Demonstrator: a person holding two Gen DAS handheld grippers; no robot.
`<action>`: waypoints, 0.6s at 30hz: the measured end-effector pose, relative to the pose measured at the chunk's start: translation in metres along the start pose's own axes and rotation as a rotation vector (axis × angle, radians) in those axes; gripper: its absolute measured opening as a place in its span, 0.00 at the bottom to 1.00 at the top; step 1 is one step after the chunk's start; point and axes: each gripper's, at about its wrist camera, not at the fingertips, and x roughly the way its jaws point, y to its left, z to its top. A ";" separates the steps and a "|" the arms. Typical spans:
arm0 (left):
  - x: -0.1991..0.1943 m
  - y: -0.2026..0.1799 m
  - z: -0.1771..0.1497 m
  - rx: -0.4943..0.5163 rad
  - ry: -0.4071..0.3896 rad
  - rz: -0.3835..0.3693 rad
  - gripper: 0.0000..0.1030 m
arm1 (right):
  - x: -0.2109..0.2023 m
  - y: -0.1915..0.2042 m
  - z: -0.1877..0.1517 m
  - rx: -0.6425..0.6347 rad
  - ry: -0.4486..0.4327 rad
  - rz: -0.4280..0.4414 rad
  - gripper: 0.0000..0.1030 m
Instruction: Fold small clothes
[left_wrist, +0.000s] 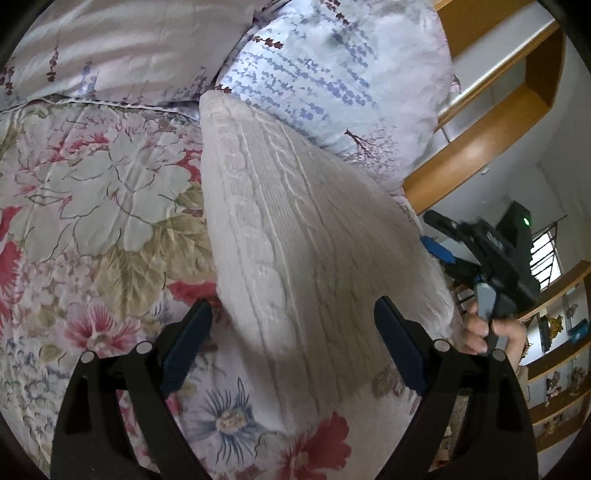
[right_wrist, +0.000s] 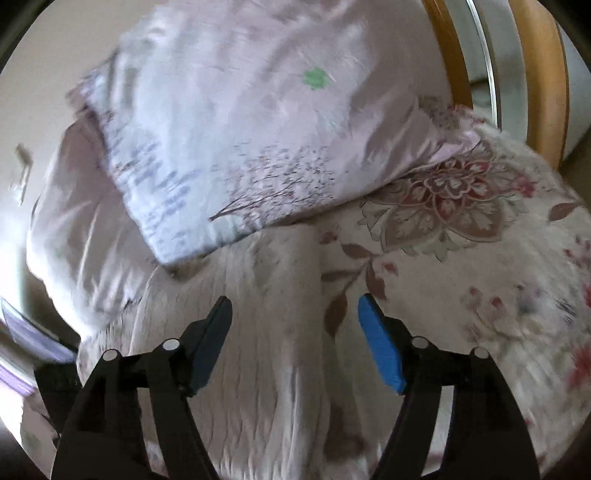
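A white cable-knit sweater (left_wrist: 280, 236) lies folded into a long strip on the floral quilt (left_wrist: 92, 192), its far end against a pillow. My left gripper (left_wrist: 291, 314) hovers over the strip's near end, open, its dark pads wide apart on either side of the knit and not pressing it. At the sweater's right edge a hand (left_wrist: 476, 332) holds my right gripper (left_wrist: 428, 229). In the blurred right wrist view, my right gripper (right_wrist: 293, 304) stands open above the white knit (right_wrist: 240, 362), with nothing between its blue pads.
Two pale printed pillows (left_wrist: 332, 74) (left_wrist: 122, 48) lie at the head of the bed; one pillow (right_wrist: 258, 129) fills the right wrist view. A wooden headboard frame (left_wrist: 480, 147) rises at the right. Wooden shelves (left_wrist: 554, 350) with small items stand beyond the bed edge.
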 end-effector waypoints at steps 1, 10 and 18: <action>0.002 0.001 0.000 -0.001 0.000 0.002 0.86 | 0.010 -0.002 0.004 0.018 0.023 0.012 0.63; 0.012 -0.001 0.004 0.023 -0.005 0.003 0.86 | 0.014 0.007 0.003 -0.055 -0.046 -0.030 0.09; 0.005 0.003 0.008 0.006 -0.022 -0.009 0.85 | 0.030 0.004 -0.005 -0.045 0.019 -0.091 0.22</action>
